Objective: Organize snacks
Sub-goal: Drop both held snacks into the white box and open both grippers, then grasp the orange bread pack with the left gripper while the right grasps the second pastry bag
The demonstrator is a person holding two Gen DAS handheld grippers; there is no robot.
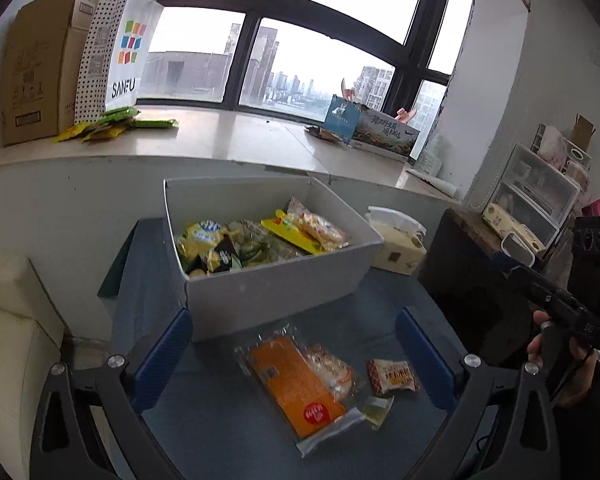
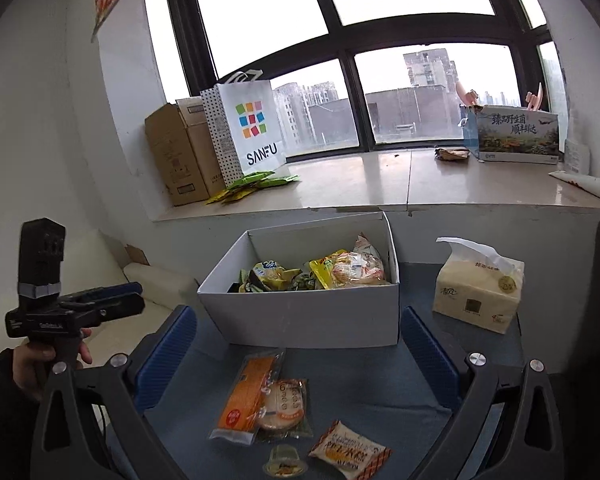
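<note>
On the blue counter (image 1: 228, 436), before our white snack box (image 1: 276, 284), the orange wafer packet (image 1: 296, 384) lies flat, long axis slanting toward the box, probably overlapping a round cake packet (image 2: 282, 408). Both our left claw (image 1: 294, 354) and right claw (image 2: 300, 350) gape empty.

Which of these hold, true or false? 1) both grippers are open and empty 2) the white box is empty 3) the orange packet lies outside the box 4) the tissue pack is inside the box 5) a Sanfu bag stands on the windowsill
1) True: left gripper and right gripper are open, holding nothing.
2) False: the white box already holds several snacks.
3) True: the orange packet lies on the blue surface in front of it.
4) False: the tissue pack stands beside the box.
5) True: Sanfu bag.
</note>
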